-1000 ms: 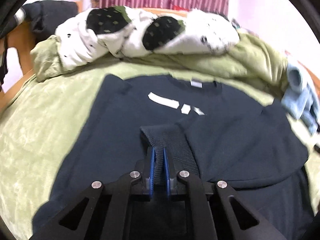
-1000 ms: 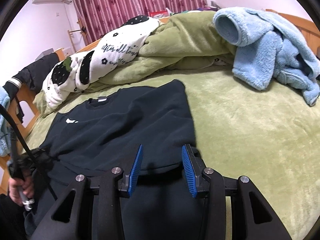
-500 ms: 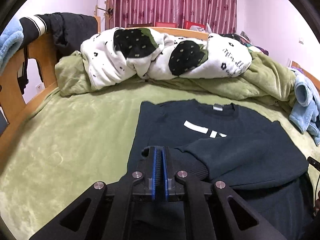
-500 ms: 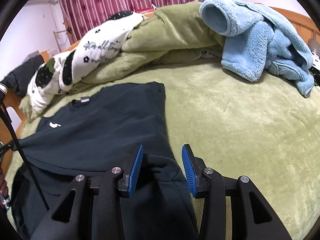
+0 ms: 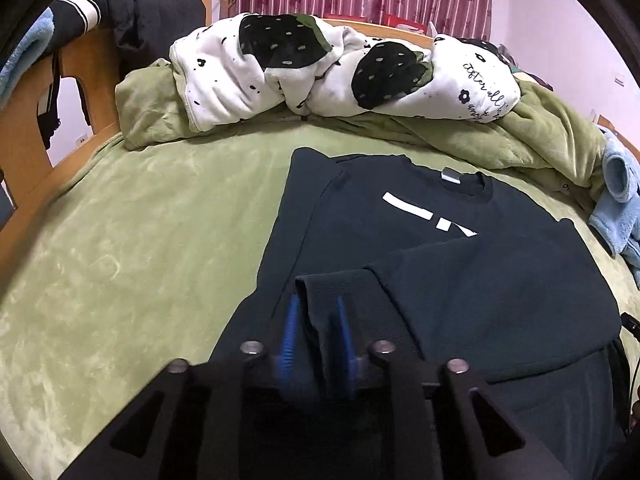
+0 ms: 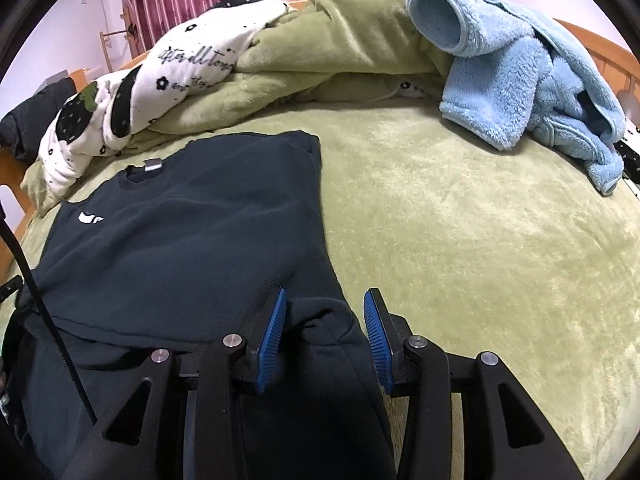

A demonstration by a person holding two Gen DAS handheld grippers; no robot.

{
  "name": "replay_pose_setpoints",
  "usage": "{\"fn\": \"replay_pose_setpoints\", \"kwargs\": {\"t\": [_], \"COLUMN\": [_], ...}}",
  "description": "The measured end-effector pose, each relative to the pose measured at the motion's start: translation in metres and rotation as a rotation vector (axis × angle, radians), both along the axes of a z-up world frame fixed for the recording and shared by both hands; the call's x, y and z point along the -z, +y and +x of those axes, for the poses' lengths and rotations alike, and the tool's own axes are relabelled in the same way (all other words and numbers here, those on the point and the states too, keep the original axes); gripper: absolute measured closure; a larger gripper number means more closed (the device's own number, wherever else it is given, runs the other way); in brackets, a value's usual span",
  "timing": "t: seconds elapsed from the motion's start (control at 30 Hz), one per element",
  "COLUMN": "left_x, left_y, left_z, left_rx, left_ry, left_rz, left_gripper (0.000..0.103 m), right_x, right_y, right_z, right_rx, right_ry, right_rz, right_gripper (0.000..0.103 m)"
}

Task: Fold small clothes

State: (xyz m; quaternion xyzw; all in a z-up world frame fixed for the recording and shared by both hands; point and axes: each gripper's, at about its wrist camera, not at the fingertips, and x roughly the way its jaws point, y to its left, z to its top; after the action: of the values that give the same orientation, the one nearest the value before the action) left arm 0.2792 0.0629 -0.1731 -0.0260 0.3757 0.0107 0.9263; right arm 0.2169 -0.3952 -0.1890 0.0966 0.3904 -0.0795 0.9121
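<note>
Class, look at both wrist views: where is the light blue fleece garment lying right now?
The light blue fleece garment lies crumpled at the far right of the bed, against the bunched green blanket, apart from the dark sweatshirt. In the left wrist view it peeks in at the right edge.

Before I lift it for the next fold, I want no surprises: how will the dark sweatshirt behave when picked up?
The sweatshirt will probably sag; its folded sleeve lies limp. The ribbed cuff between the left gripper fingers looks thick, so slipping seems unlikely. The knit looks heavy, so it may drag on the fuzzy blanket.
</note>
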Motion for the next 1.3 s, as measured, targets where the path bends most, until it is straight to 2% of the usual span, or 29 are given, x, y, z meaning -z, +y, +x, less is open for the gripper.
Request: {"fn": "replay_pose_setpoints", "kwargs": {"t": [0.13, 0.3, 0.4, 0.53, 0.73, 0.77, 0.97, 1.1, 1.3], "left_x": [-0.007, -0.016, -0.021, -0.028, -0.035, -0.035, -0.039, -0.039, -0.025], "left_y": [0.000, 0.001, -0.001, 0.000, -0.001, 0.000, 0.014, 0.023, 0.041], "left_z": [-0.018, -0.048, -0.064, -0.087, -0.125, -0.132, -0.174, -0.197, -0.222], "left_rx": [-0.004, 0.004, 0.012, 0.014, 0.033, 0.037, 0.025, 0.049, 0.057], "left_ry": [-0.018, -0.037, -0.046, -0.053, -0.049, -0.047, -0.060, -0.058, -0.023], "left_rz": [0.025, 0.032, 0.042, 0.012, 0.032, 0.032, 0.015, 0.007, -0.015], "left_gripper": [0.061, 0.045, 0.045, 0.044, 0.044, 0.044, 0.044, 0.044, 0.044], "right_x": [-0.010, -0.018, -0.017, -0.023, -0.034, -0.036, -0.044, -0.041, -0.028], "right_y": [0.011, 0.027, 0.036, 0.041, 0.042, 0.045, 0.061, 0.067, 0.059], "right_z": [-0.015, -0.032, -0.048, -0.077, -0.121, -0.130, -0.169, -0.189, -0.220], "right_rx": [-0.004, -0.006, -0.002, 0.034, 0.004, -0.010, -0.045, -0.051, -0.019], "right_ry": [-0.020, -0.030, 0.001, 0.002, 0.023, 0.018, 0.020, 0.045, 0.063], "right_rz": [-0.034, -0.028, -0.050, -0.088, -0.008, -0.009, -0.027, -0.034, 0.013], "right_gripper": [0.063, 0.063, 0.063, 0.063, 0.065, 0.068, 0.068, 0.068, 0.068]}}
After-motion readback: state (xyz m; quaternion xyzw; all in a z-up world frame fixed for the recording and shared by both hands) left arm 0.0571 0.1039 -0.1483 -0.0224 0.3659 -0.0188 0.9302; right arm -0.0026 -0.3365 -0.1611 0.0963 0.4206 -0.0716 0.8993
